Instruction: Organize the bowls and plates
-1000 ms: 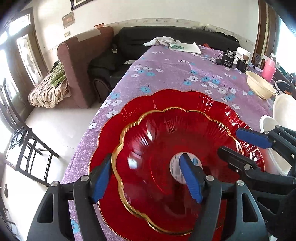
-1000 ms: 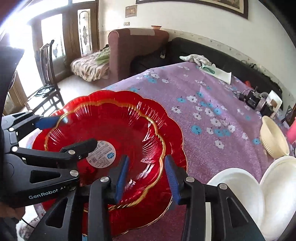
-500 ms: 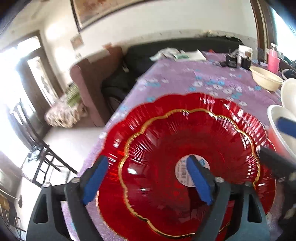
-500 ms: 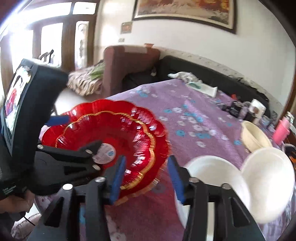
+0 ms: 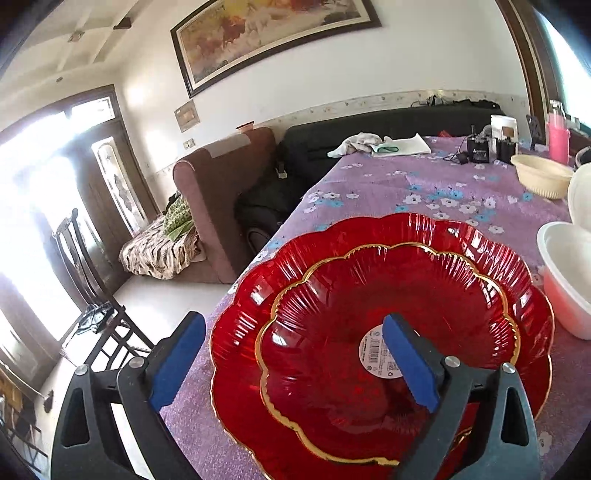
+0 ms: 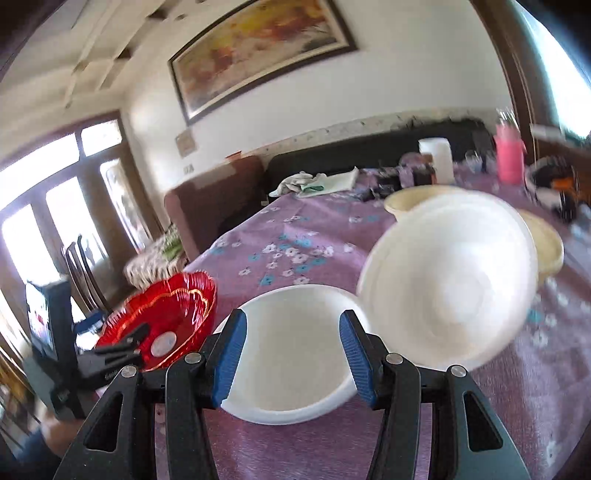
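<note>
Both tools wide, empty: L [image 5: 291,363] over ribbed scalloped red glass dishes [image 5: 388,332]; R [image 6: 293,356] over smooth white bowl [image 6: 291,354].

Living room around a floral-covered table

A purple flowered tablecloth [image 5: 424,184] carries a pink bottle [image 5: 558,134], a white cloth [image 5: 360,142] and black devices [image 5: 480,151]; behind stand a brown armchair [image 5: 218,192], black sofa [image 5: 369,129] and framed painting [image 5: 273,33].

Red plates [image 5: 369,295]: glossy, translucent, ribbed, gold-edged; smaller one carries a paper label [image 5: 376,350]. White bowls [image 6: 295,350] beside the red plates: smooth, matt, plastic-looking. Worktop [image 5: 388,181]: purple floral cloth, fine rough weave. Gripper pads [image 5: 177,365]: blue ridged rubber on matt black plastic, metal rivets.
</note>
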A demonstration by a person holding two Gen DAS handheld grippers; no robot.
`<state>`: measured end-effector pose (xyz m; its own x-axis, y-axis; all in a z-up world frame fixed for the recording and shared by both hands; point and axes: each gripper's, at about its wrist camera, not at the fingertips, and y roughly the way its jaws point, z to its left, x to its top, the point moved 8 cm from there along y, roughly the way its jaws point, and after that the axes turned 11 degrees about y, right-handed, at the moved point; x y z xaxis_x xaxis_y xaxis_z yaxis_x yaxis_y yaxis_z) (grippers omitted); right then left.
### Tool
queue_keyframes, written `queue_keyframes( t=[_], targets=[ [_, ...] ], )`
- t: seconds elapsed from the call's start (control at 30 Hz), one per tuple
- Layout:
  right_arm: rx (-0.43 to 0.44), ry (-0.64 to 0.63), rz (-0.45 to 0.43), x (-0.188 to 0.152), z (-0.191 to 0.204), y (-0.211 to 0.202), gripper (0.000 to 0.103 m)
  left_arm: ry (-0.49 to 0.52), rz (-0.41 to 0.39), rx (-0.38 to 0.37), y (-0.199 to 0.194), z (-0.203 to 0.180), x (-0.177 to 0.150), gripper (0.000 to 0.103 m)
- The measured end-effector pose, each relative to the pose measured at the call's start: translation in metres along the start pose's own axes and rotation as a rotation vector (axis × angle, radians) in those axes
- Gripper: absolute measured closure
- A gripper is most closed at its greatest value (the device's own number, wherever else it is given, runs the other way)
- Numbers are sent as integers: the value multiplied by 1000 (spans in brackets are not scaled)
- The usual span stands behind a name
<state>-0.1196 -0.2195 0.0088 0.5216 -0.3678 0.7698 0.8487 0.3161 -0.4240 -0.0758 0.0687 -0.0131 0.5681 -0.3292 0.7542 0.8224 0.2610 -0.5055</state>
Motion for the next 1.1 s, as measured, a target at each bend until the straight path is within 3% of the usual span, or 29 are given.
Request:
queue_keyframes(
  t=[0.4, 0.6, 0.77, 0.9, 0.97, 1.1],
  targets=[
    [24, -36, -27, -1, 8, -5, 46, -27, -34, -78, -26, -2, 11, 6],
    [27, -27, -27, -2, 5, -7, 46, -84, -38, -290, -45, -11, 23, 6],
    [-24, -6, 9, -11, -9, -13, 47, -91, -48, -463, -60, -32, 37, 6],
    [-44, 67, 52, -17, -29, -16, 64, -101, -47, -625, -68, -58, 54, 7],
    [-39, 111, 68, -18, -37, -17, 65, -88, -25, -714, -69, -77, 66, 10],
    [-48, 139, 94, -20, -43, -13, 71, -10, 30, -735, -54, -109, 89, 42]
  ],
)
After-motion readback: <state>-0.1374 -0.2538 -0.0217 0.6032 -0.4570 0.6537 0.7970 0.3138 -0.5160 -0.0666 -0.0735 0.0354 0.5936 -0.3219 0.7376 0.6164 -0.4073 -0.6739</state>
